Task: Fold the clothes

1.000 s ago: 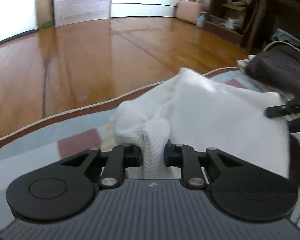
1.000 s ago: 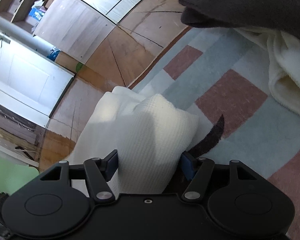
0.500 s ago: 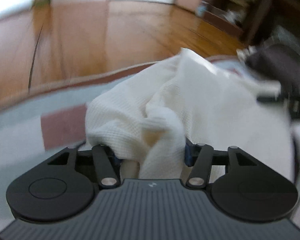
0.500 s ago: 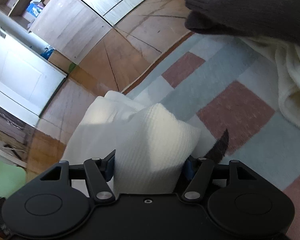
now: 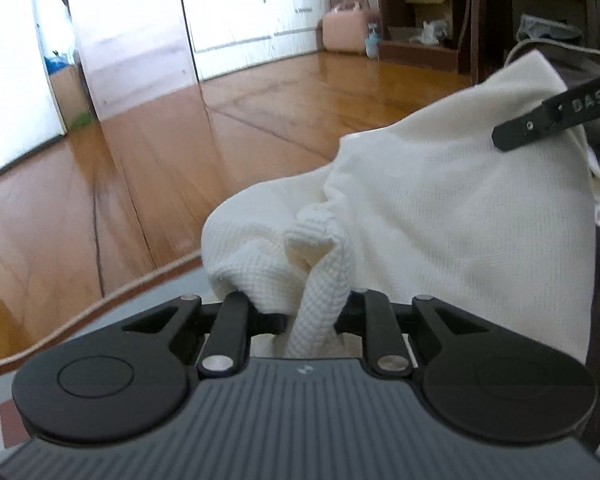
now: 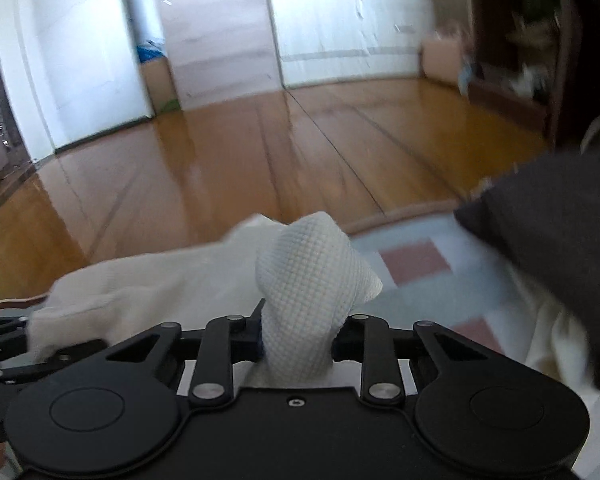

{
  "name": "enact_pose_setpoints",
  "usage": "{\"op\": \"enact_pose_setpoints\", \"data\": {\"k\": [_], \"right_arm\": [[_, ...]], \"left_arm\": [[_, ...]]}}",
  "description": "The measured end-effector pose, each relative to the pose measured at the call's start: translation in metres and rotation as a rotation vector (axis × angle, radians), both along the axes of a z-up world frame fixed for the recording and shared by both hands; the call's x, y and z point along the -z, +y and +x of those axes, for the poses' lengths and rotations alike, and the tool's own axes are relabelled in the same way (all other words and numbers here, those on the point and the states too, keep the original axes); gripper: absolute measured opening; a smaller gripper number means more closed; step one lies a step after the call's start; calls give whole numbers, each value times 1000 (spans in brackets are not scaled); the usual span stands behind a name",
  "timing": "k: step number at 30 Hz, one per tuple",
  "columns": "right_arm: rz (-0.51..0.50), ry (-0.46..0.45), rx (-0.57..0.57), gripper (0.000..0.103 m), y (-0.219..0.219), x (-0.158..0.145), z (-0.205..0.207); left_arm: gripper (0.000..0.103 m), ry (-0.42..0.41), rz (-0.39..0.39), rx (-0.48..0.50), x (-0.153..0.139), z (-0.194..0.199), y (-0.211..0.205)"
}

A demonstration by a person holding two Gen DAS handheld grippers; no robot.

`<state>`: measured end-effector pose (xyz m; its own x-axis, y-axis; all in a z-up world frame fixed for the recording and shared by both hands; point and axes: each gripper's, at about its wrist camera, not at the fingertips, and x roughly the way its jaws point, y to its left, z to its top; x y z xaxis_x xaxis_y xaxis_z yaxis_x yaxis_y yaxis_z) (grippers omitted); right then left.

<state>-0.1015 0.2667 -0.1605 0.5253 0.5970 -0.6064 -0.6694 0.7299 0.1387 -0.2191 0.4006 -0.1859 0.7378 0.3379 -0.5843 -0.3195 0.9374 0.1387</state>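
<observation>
A white waffle-knit garment (image 5: 460, 216) hangs between both grippers, lifted off the patterned rug (image 6: 416, 260). My left gripper (image 5: 310, 316) is shut on a bunched corner of it, the cloth rising up and to the right. In the right wrist view my right gripper (image 6: 298, 340) is shut on another bunched corner (image 6: 316, 264), with the rest of the garment (image 6: 140, 284) trailing left. A black finger of the right gripper (image 5: 556, 114) shows at the upper right of the left wrist view, against the cloth. The fingertips of both grippers are hidden by fabric.
A dark grey garment (image 6: 560, 216) lies on the rug at right, over a cream fleecy one (image 6: 556, 332). Beyond the rug edge (image 5: 100, 296) is wooden floor (image 5: 220, 136). White cabinets (image 5: 240, 12), a pink case (image 5: 346, 30) and a dark shelf unit (image 5: 428, 12) stand at the back.
Both grippers have lifted and tilted up with the white garment; the views now look across the floor to the cabinets. The right wrist view has swung level from its earlier tilted angle.
</observation>
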Motion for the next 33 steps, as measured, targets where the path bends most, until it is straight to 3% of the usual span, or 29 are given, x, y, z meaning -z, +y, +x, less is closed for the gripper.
{"op": "enact_pose_setpoints", "data": {"k": [3,7,8,14,15,17,27,33], "right_arm": [[2,-58,-41,29,8,-24,-19],[9,-96,-89,29,15,-51,-38],[8,-101,-91,28,17,-55,-40],[83,-20,-63,28,16,-76,-42],[103,7,-61,27,17,-78,-43],[136,41,-91,27,19,-86,-49],[231,15,-204,26,-5,-127,-93],[197,-25,-248,25,-23,-162,-113]], "left_arm": [[18,-14,34,-3,-3,-6,0],[17,-80,-31,-29,-13,-17,11],[17,-100,-11,-37,-17,-21,12],[18,-153,287,-102,-36,-52,2],[18,-159,306,-117,-39,-59,2],[18,-176,302,-149,-45,-71,-2],[18,-291,277,-287,-95,-122,-36],[18,-366,247,-360,-129,-151,-57]]}}
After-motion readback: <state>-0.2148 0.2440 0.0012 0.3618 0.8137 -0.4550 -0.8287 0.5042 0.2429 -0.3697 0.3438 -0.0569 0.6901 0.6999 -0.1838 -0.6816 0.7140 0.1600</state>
